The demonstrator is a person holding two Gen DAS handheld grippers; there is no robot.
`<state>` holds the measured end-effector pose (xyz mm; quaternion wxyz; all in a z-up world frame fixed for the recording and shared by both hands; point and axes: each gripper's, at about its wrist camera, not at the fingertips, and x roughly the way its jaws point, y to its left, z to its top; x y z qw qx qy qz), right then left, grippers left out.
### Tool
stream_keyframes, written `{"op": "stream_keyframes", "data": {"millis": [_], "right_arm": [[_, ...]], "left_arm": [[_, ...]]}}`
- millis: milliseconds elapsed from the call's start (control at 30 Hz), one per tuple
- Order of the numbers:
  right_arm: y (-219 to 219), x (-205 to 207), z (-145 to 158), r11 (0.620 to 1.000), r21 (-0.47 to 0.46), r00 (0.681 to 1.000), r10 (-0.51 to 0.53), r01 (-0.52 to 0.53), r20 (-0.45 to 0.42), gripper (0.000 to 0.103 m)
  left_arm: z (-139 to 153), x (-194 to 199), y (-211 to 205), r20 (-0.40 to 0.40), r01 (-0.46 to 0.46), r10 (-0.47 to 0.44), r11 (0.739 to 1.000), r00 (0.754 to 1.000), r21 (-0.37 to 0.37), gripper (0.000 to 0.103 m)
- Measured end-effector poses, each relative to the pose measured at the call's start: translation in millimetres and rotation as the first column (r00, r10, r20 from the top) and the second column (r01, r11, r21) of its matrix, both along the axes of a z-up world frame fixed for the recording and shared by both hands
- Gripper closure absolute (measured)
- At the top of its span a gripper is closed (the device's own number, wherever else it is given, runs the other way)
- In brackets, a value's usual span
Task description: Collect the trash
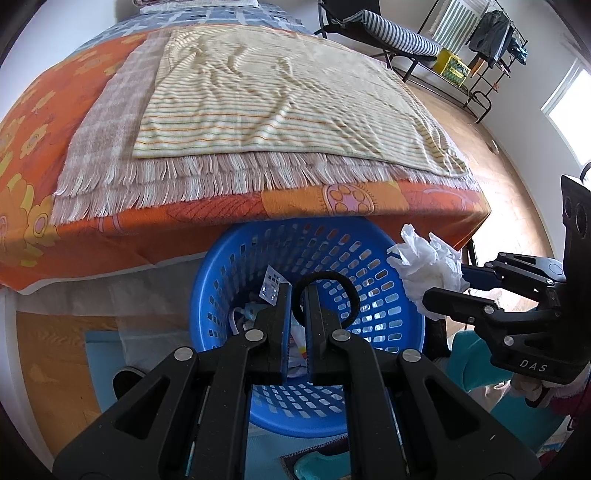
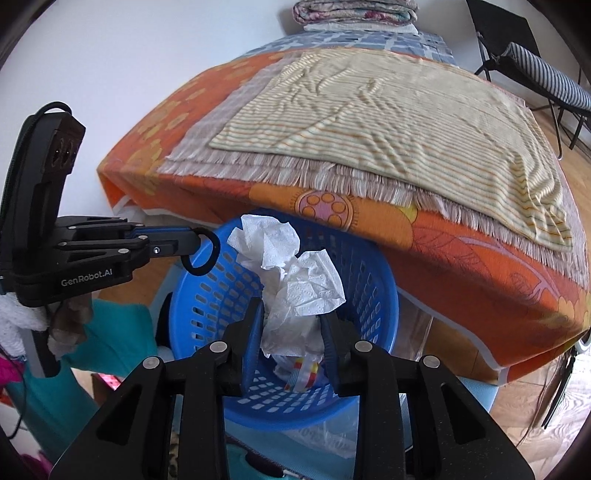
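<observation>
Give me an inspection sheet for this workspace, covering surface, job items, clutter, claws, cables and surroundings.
Surface: bed with orange floral cover, striped towel over a fringed cloth.
Job's things: blue basket at the bed's foot, wrappers inside; crumpled tissue; black hair tie.
Clutter: folded blankets at the far end.
Claws: left claw shut on the hair tie above the basket; right claw holds the tissue over the basket, jaws partly apart.
Cables: black cord on the left claw's camera housing.
Surroundings: wood floor, clothes rack, striped lounger.
</observation>
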<state>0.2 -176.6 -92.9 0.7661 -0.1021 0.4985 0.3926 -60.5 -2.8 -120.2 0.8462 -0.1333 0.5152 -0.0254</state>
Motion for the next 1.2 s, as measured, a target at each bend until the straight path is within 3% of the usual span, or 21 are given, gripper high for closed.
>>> {"op": "stream_keyframes", "data": {"millis": [100, 233, 433, 567, 867, 1200], "right_arm": [[0.9, -0.4, -0.6, 1.0, -0.01, 1.0, -0.001, 0.001, 0.005, 0.071], [2.2, -0.6, -2.8, 1.0, -0.019, 1.0, -0.001, 0.002, 0.004, 0.059], [4.8, -2.8, -4.8, 0.999, -0.041, 1.0, 0.006, -0.005, 0.015, 0.056], [5.1, -2.4, -6.0, 0.999, -0.051, 1.0, 0.003, -0.002, 0.017, 0.049], [5.1, -0.6, -6.5, 0.997, -0.072, 1.0, -0.012, 0.014, 0.027, 0.047], [5.7, 2.6, 5.1, 0.994, -0.088, 0.994, -0.059, 0.066, 0.088, 0.043]], "left_arm": [[-0.7, 0.7, 0.3, -0.004, -0.002, 0.002, 1.0, 1.0, 0.0, 0.097], [0.3, 0.0, -0.2, 0.005, -0.003, 0.003, 1.0, 1.0, -0.002, 0.068], [1.0, 1.3, 1.2, 0.004, -0.016, 0.016, 1.0, 1.0, 0.008, 0.066], [2.0, 0.8, 2.6, 0.009, -0.028, 0.027, 1.0, 1.0, 0.015, 0.055], [6.1, 2.5, 7.2, 0.017, -0.064, 0.064, 0.997, 0.998, 0.034, 0.037], [17.7, 8.5, 5.8, 0.034, -0.077, 0.076, 0.997, 0.997, 0.031, 0.036]]}}
